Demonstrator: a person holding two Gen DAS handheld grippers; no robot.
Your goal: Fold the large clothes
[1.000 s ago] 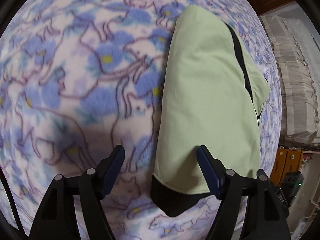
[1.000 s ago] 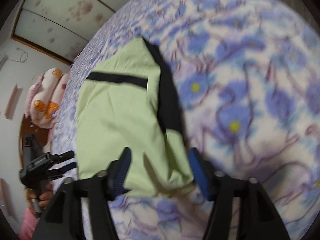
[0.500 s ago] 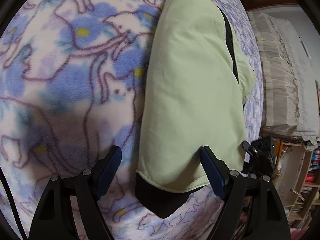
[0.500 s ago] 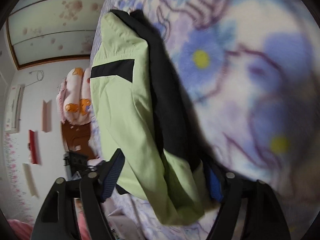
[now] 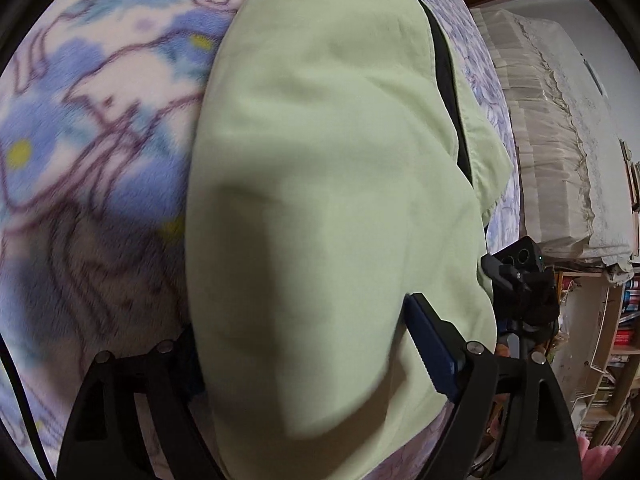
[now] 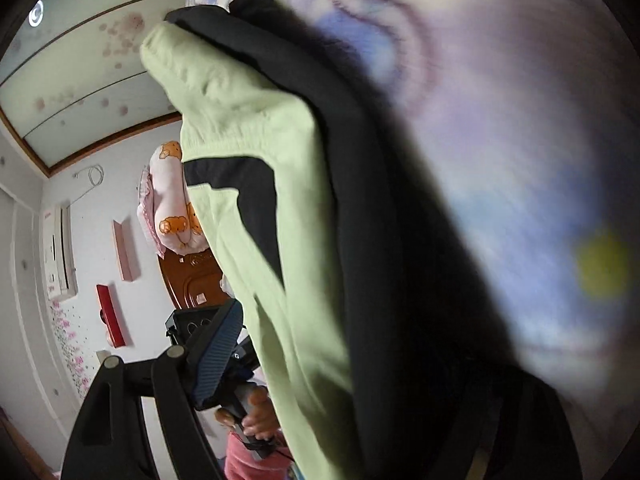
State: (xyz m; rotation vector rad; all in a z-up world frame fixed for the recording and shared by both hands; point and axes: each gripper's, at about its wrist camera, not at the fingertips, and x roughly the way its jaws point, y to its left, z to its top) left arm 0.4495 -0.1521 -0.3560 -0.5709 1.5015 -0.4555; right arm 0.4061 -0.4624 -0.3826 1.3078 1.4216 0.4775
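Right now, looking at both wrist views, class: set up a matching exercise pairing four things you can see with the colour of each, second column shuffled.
Things:
1. garment's main fabric
2. garment's trim panel
3. gripper finger pads
4. blanket's flower centres

Colours:
A. yellow
B. black
C. light green
D. dark blue

Pairs: 1-C, 2-B, 3-D, 4-A

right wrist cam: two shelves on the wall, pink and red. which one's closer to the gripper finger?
The red shelf. It hangs lower on the wall, just left of the right gripper's blue-padded finger; the pink shelf sits higher, nearer the air conditioner.
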